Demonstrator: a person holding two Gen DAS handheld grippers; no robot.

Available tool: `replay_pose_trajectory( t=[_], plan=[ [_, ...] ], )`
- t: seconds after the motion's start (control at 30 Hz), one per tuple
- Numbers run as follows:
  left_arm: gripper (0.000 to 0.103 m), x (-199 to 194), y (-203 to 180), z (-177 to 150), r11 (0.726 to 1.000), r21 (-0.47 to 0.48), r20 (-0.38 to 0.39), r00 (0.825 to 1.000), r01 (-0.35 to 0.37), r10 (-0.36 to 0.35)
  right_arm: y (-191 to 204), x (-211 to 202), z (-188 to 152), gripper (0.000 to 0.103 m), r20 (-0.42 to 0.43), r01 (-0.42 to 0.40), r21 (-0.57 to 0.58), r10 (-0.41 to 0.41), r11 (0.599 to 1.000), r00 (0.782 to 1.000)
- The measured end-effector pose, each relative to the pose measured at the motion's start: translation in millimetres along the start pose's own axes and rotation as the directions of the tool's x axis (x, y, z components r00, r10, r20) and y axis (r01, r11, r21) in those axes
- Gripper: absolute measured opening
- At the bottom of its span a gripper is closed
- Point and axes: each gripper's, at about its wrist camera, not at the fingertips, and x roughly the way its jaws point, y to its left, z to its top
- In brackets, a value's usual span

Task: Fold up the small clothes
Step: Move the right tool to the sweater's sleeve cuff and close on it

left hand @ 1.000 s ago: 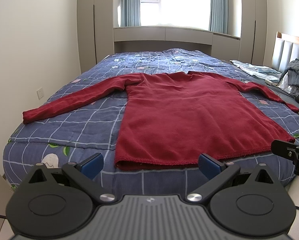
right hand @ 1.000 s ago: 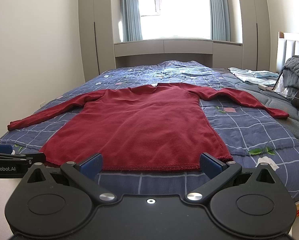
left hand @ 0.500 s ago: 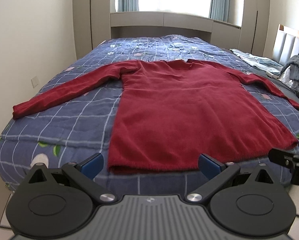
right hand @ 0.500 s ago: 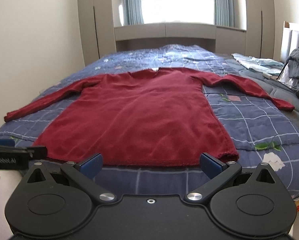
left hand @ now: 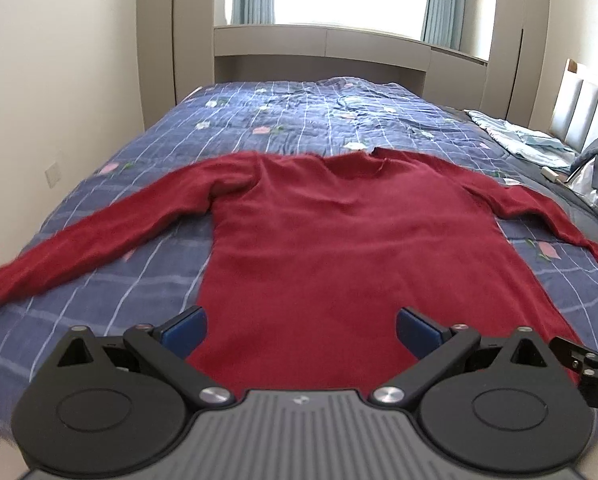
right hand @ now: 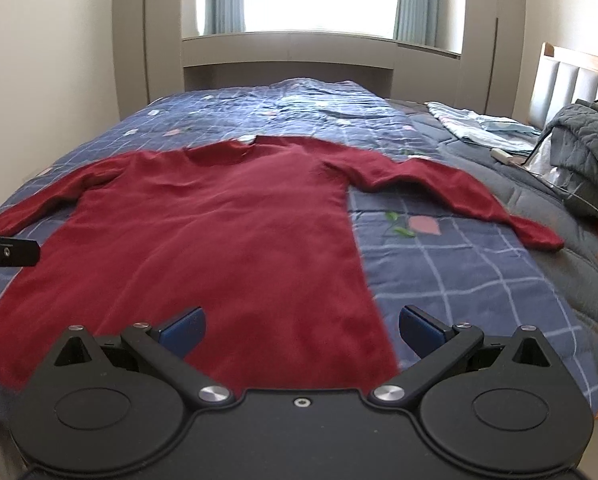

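A dark red long-sleeved top (left hand: pixel 339 240) lies flat on the bed, front down or up I cannot tell, sleeves spread to both sides, hem nearest me. It also shows in the right wrist view (right hand: pixel 227 232). My left gripper (left hand: pixel 301 330) is open and empty, hovering over the hem's left half. My right gripper (right hand: pixel 301 330) is open and empty over the hem's right corner. The hem itself is hidden behind both gripper bodies.
The bed has a blue checked quilt (left hand: pixel 299 120). A grey quilted blanket (right hand: pixel 587 148) and light blue cloth (right hand: pixel 483 126) lie by the headboard (right hand: pixel 571 76) at right. A wall stands left, wardrobes and a window behind.
Both grippers have moved forward and up over the bed's near edge, so the top's hem now lies under them. Both stay open.
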Motion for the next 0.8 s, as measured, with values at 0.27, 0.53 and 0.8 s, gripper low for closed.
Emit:
replay_pose_trajectory(
  t=[0.27, 0.53, 0.8],
  plan=[
    [0.103, 48.0, -37.5, 41.0, 0.998, 0.064, -0.011, 1.000, -0.018, 0.018, -39.0, 40.3, 19.7, 0.103, -0.002, 0.040, 0.051, -0.039, 0.998, 0.999],
    [0.103, 101.7, -78.0, 71.3, 0.995, 0.098, -0.037, 0.999, 0.015, -0.012, -74.7, 80.7, 33.5, 0.103, -0.006, 0.087, 0.066, -0.087, 0.994, 0.996],
    [0.103, 165.2, -125.8, 105.1, 0.991, 0.108, -0.016, 0.997, 0.073, -0.072, -129.0, 113.0, 47.8, 0.103, 0.060, 0.132, 0.135, -0.141, 0.982, 0.988]
  ],
)
